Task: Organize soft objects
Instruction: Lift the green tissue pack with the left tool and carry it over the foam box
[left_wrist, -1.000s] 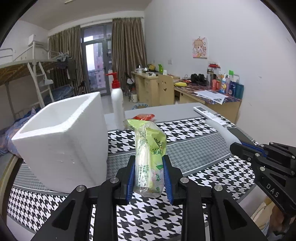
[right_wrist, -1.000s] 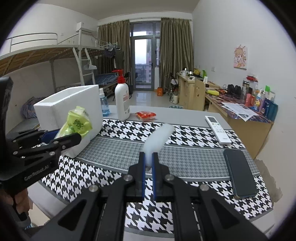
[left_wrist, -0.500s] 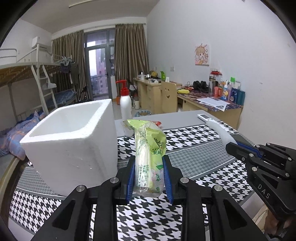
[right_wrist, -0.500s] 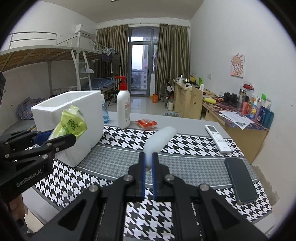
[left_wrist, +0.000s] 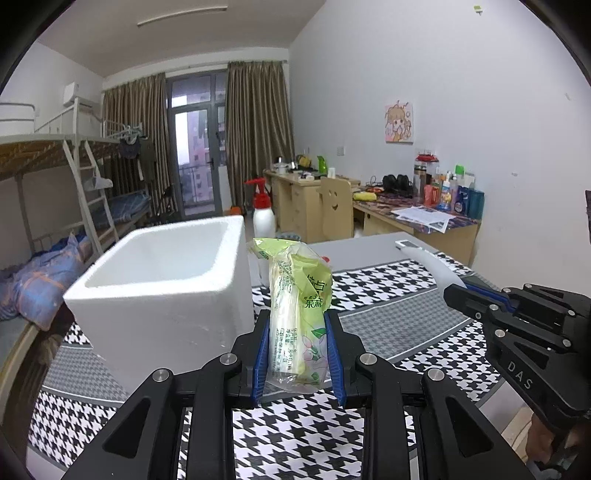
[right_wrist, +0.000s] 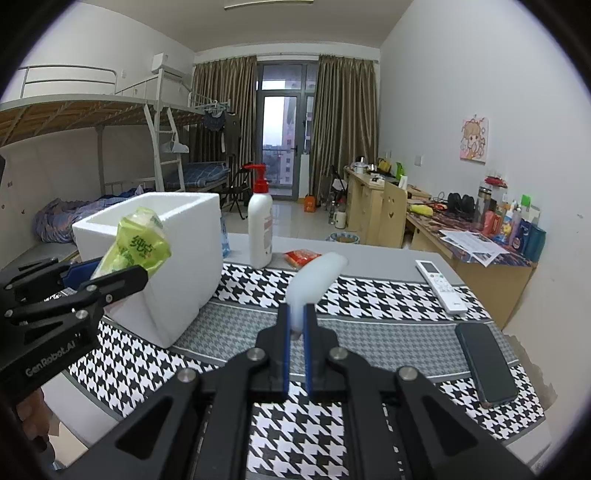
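Tissue pack (left_wrist: 299, 317) pinched upright in left gripper (left_wrist: 298, 354) beside foam box (left_wrist: 162, 291); right gripper (right_wrist: 296, 354) clamps white foam piece (right_wrist: 314, 280).

White plastered walls (right_wrist: 443, 92), tall brown curtains (right_wrist: 343, 122) flanking a glazed balcony door (right_wrist: 282, 144), white metal bunk bed (right_wrist: 110, 110) on left, light wooden desks (right_wrist: 373, 206) along right wall, pale tiled floor (right_wrist: 291, 218), daylight.

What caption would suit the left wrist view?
Left gripper holding a green tissue pack beside the white foam box.
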